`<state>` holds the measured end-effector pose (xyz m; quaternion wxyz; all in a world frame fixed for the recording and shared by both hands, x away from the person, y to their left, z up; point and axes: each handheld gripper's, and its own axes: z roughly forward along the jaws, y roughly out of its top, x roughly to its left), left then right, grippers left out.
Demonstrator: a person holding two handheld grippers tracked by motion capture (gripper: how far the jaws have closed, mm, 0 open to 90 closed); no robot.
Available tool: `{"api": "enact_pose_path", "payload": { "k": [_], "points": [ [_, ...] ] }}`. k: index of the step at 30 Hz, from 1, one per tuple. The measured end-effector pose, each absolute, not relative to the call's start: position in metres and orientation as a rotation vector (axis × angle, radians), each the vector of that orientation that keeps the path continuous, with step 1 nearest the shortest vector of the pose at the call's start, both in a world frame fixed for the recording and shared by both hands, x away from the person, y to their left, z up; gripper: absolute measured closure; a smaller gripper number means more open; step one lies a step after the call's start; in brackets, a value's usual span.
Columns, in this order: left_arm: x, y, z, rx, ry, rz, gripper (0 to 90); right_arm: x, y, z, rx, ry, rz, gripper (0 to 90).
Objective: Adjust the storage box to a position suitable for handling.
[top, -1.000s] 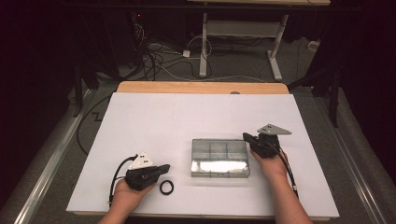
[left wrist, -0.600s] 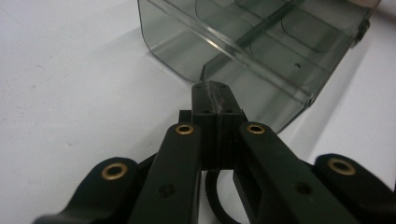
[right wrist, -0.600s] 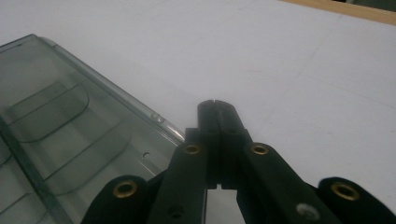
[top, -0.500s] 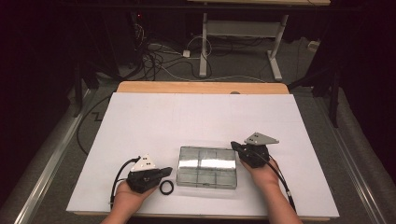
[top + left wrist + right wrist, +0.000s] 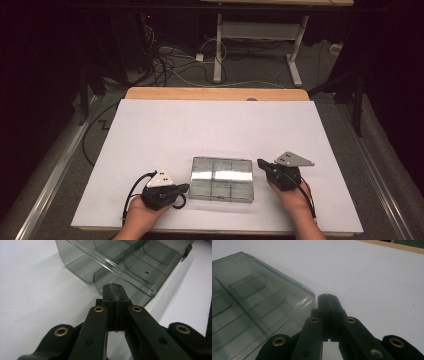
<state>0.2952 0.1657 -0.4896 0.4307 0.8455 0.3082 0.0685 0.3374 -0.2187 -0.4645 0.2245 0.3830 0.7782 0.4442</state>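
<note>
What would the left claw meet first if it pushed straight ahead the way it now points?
Most likely the clear plastic compartment box: the shut left claw points at its near side wall, seemingly very close, though whether they touch is unclear.

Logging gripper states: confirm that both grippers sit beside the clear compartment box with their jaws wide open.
Wrong on the jaws. Left gripper and right gripper do flank the clear compartment box, but both are shut, jaws pressed together on nothing, as each gripper view shows.

Black gripper, brass screws, grey plate
</note>
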Motion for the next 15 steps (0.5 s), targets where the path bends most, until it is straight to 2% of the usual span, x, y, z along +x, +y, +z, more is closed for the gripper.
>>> {"api": "enact_pose_path", "payload": {
  "k": [6,15],
  "points": [
    [0.292,0.164,-0.491,2.124,0.766,0.165,88.1,0.313,-0.228,-0.463,1.064,2.143,1.262,90.0],
    [0.282,0.164,-0.491,2.132,0.741,0.164,88.0,0.3,-0.223,-0.469,1.06,2.184,1.247,90.0]
  ]
}}
